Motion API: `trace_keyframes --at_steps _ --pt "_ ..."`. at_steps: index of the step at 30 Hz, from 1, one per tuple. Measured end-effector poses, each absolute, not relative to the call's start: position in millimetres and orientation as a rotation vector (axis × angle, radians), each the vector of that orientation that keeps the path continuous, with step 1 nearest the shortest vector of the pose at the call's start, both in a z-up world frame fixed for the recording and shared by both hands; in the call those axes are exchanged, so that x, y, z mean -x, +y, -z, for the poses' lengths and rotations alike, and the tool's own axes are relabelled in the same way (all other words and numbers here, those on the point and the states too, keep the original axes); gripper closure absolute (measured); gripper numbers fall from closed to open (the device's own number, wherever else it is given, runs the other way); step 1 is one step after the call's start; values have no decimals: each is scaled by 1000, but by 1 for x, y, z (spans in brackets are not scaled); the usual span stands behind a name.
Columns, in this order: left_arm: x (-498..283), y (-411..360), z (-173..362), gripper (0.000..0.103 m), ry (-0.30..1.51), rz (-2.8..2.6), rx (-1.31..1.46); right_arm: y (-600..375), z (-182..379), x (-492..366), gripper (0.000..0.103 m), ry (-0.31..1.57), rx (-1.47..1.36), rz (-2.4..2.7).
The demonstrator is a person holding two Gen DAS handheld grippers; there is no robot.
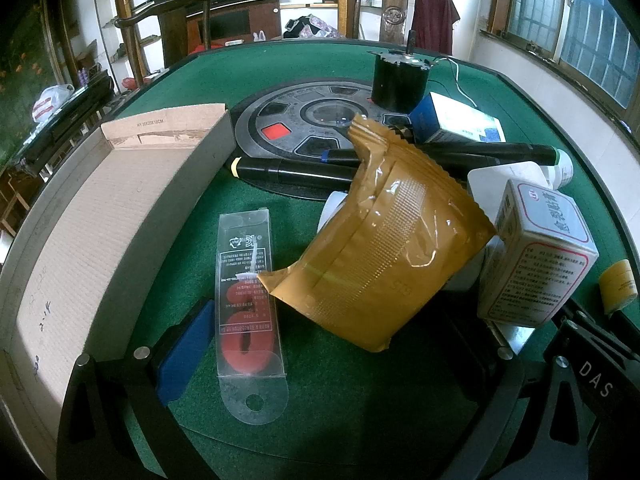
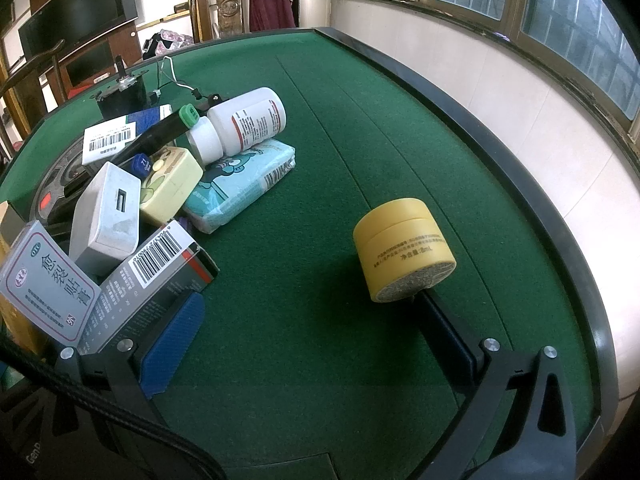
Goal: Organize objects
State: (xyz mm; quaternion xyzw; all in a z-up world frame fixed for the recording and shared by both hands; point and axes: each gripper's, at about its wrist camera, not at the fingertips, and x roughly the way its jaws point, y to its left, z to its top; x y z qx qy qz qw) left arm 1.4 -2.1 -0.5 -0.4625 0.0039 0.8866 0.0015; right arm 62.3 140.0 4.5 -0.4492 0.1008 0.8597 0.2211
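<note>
Beside the table's right rim, open felt around yellow jar.

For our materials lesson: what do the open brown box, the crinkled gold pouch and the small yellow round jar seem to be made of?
Open brown box: corrugated cardboard, matt, ribbed lines showing inside.
Crinkled gold pouch: probably plastic or foil film, glossy, with shiny creases and zigzag-cut ends.
Small yellow round jar: likely plastic, smooth satin sides with printed text; its speckled grey end is unclear.

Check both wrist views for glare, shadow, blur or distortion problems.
Left wrist view: strong fisheye bending of the cardboard box, glare on the gold pouch. Right wrist view: sharp, the yellow jar casts a soft shadow leftward, windows bright, table edge curved.
</note>
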Motion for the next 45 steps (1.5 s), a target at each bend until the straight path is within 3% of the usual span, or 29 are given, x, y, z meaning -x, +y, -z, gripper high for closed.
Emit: trace_keyframes --at_steps 45 --pt "-1 -2 1 1 14 -2782 1451 138 -6 -65 0 279 1241 -2376"
